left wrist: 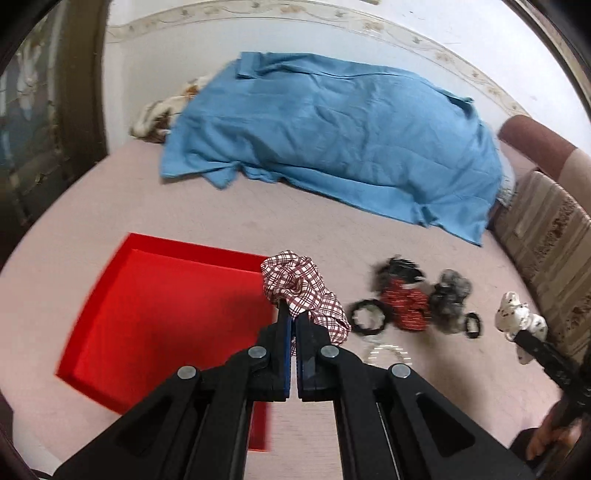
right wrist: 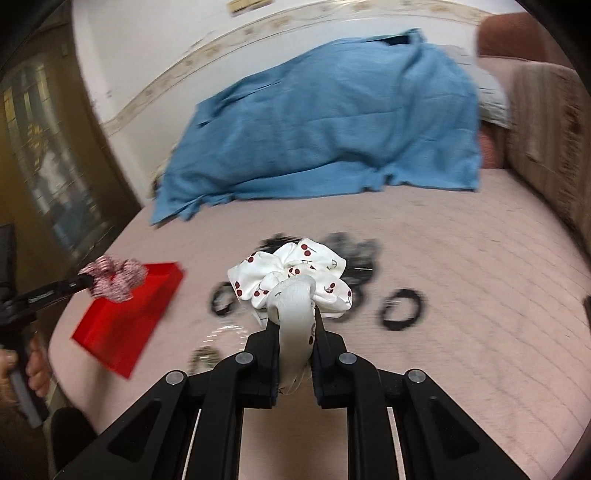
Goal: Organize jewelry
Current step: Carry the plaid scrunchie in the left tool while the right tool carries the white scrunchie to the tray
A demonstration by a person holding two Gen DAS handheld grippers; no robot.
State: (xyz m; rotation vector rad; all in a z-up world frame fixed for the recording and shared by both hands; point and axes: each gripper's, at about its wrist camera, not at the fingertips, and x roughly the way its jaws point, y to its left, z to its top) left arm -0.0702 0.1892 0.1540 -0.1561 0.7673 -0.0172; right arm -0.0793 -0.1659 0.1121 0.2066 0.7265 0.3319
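- Left tool (left wrist: 292,314) is being seen with its jaws pressed together on a fold of the red-and-white checked scrunchie (left wrist: 304,290), which is being held clear of the bed.
- Right tool (right wrist: 295,317) is being seen pinching the white cherry-print scrunchie (right wrist: 295,275); a band of its white cloth is being squeezed between the two jaws, and the rest is bunching up in front of them.
- Beside the left tool, a red tray (left wrist: 166,314) is being shown lying flat on the pink bed cover (left wrist: 221,206), with the checked scrunchie hanging over its right edge.
- Just past the tools, loose pieces are being left on the cover: a black hair tie (left wrist: 366,316), a red-and-black scrunchie (left wrist: 404,301), a grey fluffy scrunchie (left wrist: 450,295), and a thin silvery bangle (left wrist: 386,353) nearer in.
- In the right wrist view, another black hair tie (right wrist: 402,309) is being shown apart to the right, blurred.
- At the lower edges, a person's hands are being glimpsed on the tool handles.
- Further back, a crumpled blue cloth (left wrist: 332,140) is being seen spread over the bed.
- Beyond it, a white wall with a patterned border (left wrist: 406,33) is being shown.
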